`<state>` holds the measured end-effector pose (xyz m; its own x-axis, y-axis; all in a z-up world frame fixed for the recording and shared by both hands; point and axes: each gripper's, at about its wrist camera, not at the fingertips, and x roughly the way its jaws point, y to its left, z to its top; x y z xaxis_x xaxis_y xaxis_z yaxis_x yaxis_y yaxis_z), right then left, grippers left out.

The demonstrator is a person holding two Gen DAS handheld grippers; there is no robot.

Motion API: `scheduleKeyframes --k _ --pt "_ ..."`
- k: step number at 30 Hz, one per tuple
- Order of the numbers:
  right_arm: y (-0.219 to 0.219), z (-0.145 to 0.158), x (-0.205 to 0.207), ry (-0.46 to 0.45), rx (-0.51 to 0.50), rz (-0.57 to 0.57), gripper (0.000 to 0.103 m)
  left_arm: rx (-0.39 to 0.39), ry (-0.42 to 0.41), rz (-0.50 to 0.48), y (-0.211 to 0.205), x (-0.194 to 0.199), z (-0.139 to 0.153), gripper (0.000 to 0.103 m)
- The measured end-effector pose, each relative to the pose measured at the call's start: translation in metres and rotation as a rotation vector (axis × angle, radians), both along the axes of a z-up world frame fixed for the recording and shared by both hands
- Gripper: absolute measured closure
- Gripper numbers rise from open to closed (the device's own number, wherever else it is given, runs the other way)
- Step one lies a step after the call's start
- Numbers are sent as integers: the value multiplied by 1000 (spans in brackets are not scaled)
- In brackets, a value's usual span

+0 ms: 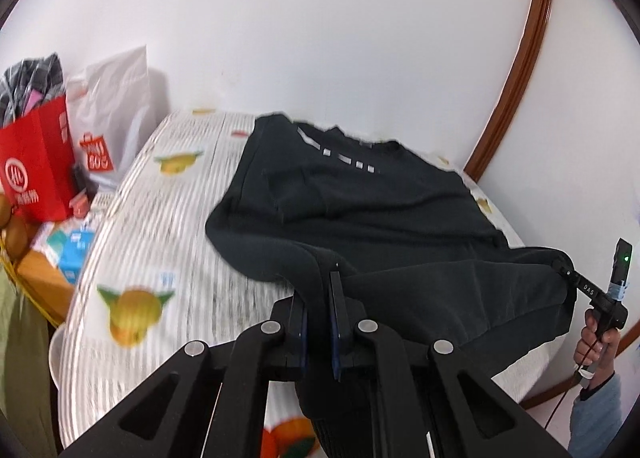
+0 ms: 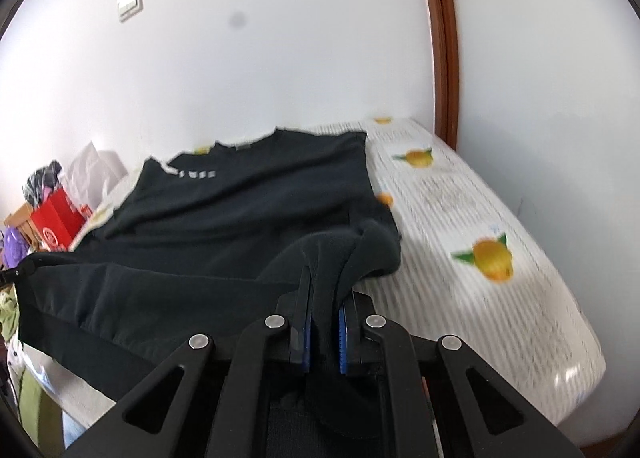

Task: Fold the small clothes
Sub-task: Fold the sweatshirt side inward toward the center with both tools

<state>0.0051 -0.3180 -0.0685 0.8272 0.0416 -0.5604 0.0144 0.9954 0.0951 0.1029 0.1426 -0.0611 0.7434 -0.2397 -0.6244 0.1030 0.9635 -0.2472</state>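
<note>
With my left claw [image 1: 318, 290] and right claw [image 2: 325, 290] both clamped on the black sweatshirt [image 1: 360, 198] hem, I'd carry them level toward the collar at 12 o'clock.

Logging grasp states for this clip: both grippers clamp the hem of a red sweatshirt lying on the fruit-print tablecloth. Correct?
Only the colour is wrong: the sweatshirt is black, as both wrist views show. The left gripper and right gripper do clamp its hem over the fruit-print tablecloth.

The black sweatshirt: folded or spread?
Mid-fold: black sweatshirt body flat on table; left gripper and right gripper lift its hem.
</note>
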Motion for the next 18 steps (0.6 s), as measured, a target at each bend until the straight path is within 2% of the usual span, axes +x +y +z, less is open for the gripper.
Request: scheduleKeyframes --k 9,15,18 --pt "1 38 65 -32 18 6 94 14 -31 18 -3 69 29 95" --pt "-5 44 110 -33 38 -16 94 27 -36 28 -3 117 32 95" --pt "-10 41 132 -33 75 -29 93 20 -32 38 -1 140 25 95"
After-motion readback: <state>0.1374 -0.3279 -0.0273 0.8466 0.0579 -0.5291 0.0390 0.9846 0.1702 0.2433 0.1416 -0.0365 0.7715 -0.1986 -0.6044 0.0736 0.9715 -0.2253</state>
